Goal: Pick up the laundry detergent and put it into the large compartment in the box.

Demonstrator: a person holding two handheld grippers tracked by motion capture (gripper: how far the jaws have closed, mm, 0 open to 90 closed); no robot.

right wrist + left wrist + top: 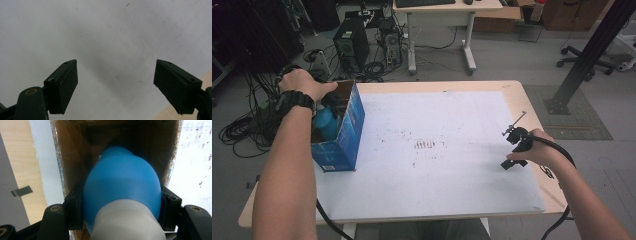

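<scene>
Fingers (75, 212) clamp blue bulb (122, 187).

Blue bulb (122, 182) base cut off, perhaps blurred.

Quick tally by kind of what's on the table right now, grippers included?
Blue cardboard box: 1
Blue bulb-shaped object with a white end, held in the box's opening: 1
White mat: 1
Grippers: 2 (left gripper, right gripper)
Total: 5
</scene>
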